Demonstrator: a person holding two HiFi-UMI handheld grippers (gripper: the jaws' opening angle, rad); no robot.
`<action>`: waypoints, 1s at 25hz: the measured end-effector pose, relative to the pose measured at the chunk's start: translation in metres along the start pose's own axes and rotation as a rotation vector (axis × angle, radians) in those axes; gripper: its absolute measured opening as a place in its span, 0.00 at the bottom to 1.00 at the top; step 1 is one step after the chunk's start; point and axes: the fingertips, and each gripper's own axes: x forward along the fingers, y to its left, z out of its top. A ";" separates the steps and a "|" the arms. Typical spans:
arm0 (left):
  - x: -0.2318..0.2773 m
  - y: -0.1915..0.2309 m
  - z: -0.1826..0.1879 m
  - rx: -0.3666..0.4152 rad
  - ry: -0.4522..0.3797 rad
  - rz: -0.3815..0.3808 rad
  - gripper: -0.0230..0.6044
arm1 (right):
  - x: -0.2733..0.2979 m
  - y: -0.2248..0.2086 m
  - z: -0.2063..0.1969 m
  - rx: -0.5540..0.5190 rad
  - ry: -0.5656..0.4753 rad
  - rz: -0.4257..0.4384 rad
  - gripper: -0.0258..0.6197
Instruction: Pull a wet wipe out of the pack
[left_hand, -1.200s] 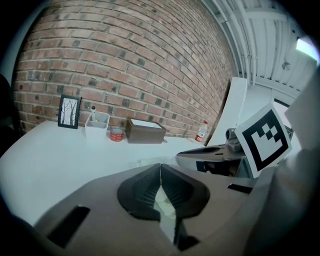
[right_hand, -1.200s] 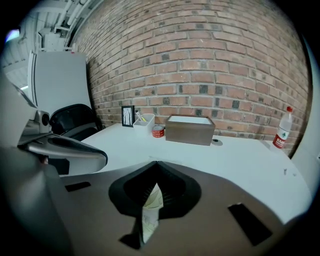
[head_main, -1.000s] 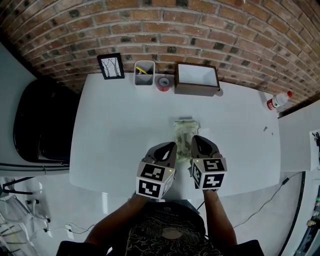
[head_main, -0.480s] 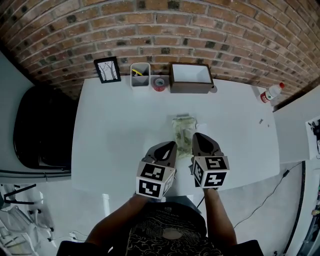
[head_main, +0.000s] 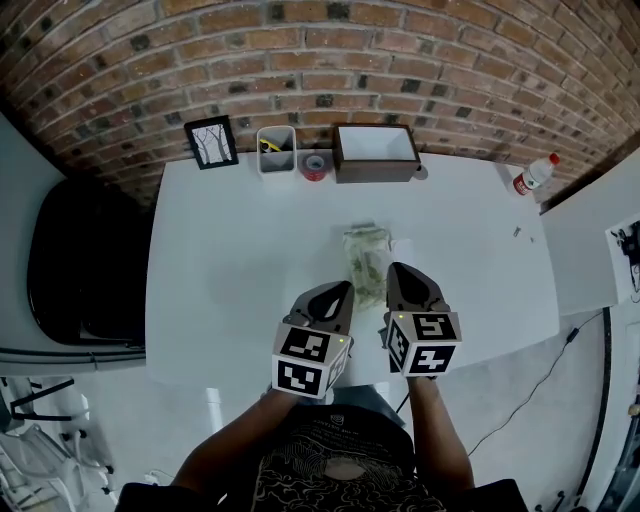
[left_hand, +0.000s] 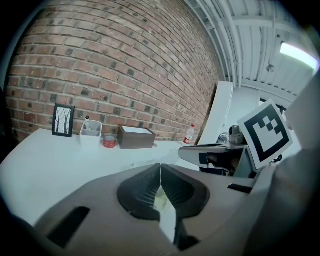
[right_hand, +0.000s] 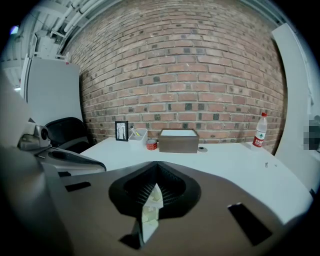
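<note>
A pale green wet wipe pack (head_main: 366, 262) lies flat on the white table (head_main: 230, 260), a little right of the middle. My left gripper (head_main: 340, 292) hovers just near and left of the pack's near end, jaws closed tip to tip with nothing in them. My right gripper (head_main: 399, 272) is beside the pack's right edge, also shut and empty. In the left gripper view a sliver of the pack (left_hand: 161, 200) shows below the closed left gripper (left_hand: 160, 167). Beneath the closed right gripper (right_hand: 157, 165), the right gripper view shows part of the pack (right_hand: 149, 212).
Along the brick wall stand a framed picture (head_main: 211, 142), a white bin (head_main: 276, 150), a red tape roll (head_main: 316, 167) and a brown box (head_main: 376, 152). A bottle (head_main: 530, 176) is at the far right corner. A black chair (head_main: 85, 270) sits left of the table.
The head view has shifted slightly, so the table sits a bit higher in the picture. Both grippers stay shut beside the pack, in the same places relative to it.
</note>
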 end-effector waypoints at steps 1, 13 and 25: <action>-0.001 -0.001 0.000 0.001 -0.001 -0.003 0.06 | -0.002 0.000 0.000 0.002 -0.003 -0.005 0.06; -0.002 -0.013 -0.003 0.017 0.007 -0.023 0.06 | -0.017 0.002 0.044 -0.059 -0.116 -0.002 0.06; -0.003 -0.033 -0.002 0.034 -0.007 0.005 0.06 | -0.055 -0.016 0.056 -0.009 -0.199 0.017 0.06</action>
